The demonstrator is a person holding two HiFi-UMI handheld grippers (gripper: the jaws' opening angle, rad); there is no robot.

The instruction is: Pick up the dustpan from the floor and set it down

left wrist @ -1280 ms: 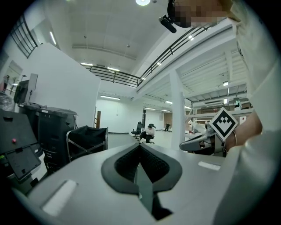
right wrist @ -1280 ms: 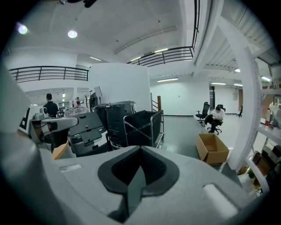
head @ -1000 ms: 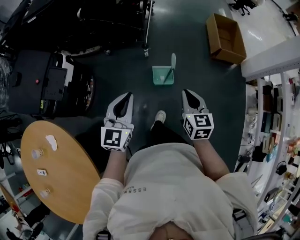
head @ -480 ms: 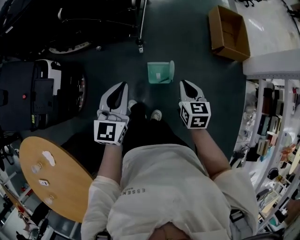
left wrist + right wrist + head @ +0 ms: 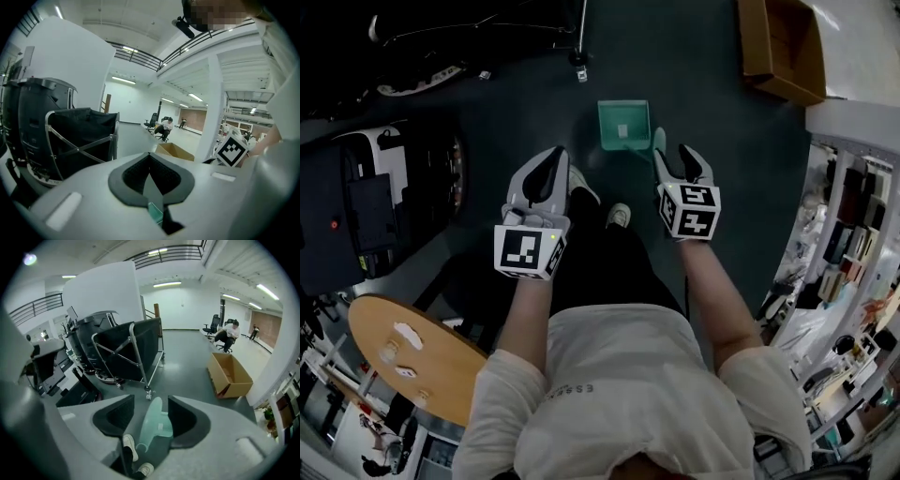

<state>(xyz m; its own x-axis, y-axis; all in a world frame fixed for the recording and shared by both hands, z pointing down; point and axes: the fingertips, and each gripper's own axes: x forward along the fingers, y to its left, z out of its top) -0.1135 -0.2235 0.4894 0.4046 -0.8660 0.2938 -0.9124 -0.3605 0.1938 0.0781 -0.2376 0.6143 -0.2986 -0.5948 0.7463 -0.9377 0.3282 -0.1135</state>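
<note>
Open lab-office hall: mezzanine railing (image 5: 164, 250), office chair (image 5: 209, 327), wheeled canvas cart (image 5: 129, 352), cardboard box (image 5: 230, 376), cluttered shelves (image 5: 855, 246)

Dim, fisheye-warped edges, perhaps slightly blurred

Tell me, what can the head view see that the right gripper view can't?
Only the head view shows the round wooden table with small things on it. Only the right gripper view shows a person sitting on a chair far away and the ceiling lights. Both show the green dustpan on the floor, the cardboard box and a white shoe.
</note>
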